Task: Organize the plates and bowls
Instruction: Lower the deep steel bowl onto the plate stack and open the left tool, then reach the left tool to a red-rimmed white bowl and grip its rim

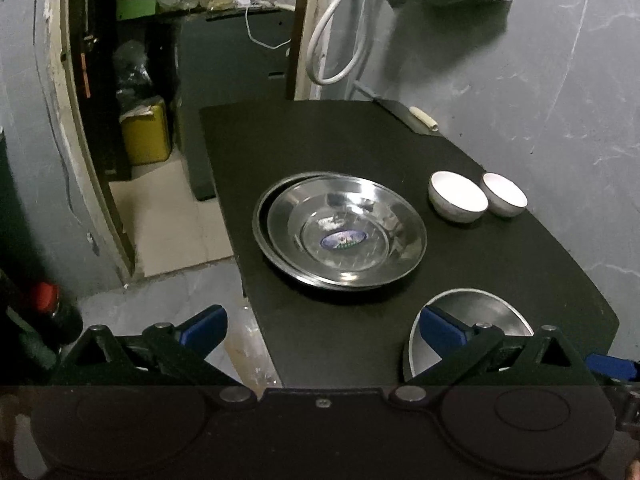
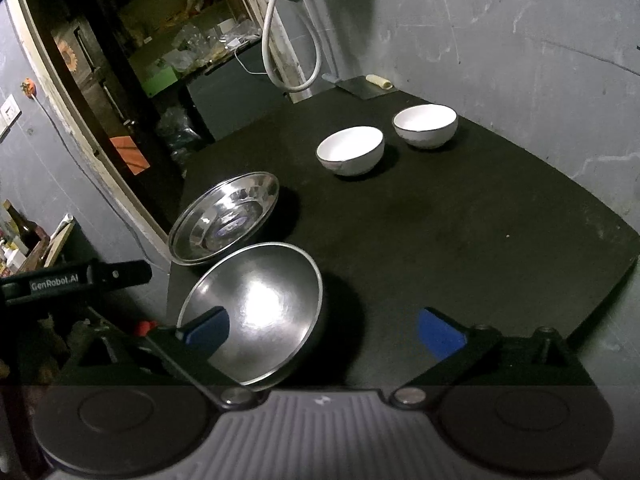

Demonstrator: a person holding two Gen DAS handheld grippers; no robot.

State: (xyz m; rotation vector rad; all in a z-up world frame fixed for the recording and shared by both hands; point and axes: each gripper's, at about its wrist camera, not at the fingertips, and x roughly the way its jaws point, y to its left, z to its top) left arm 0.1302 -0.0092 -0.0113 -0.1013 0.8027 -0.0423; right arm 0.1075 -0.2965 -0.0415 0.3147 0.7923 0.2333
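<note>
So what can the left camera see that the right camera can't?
Only the left view shows the yellow box on the floor and a second plate rim under the top steel plate. Only the right view shows a wall switch, bottles, and the left gripper's arm marked GenRobot.AI. Both show the black table, two white bowls, the steel bowl, the white hose, and open grippers holding nothing.

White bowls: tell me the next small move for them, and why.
Probably reach the right hand-held gripper, open and empty, toward the nearer white bowl to nest it in the farther white bowl. The two stand apart on the black table, while the steel plates are already stacked and the steel bowl sits alone.
</note>
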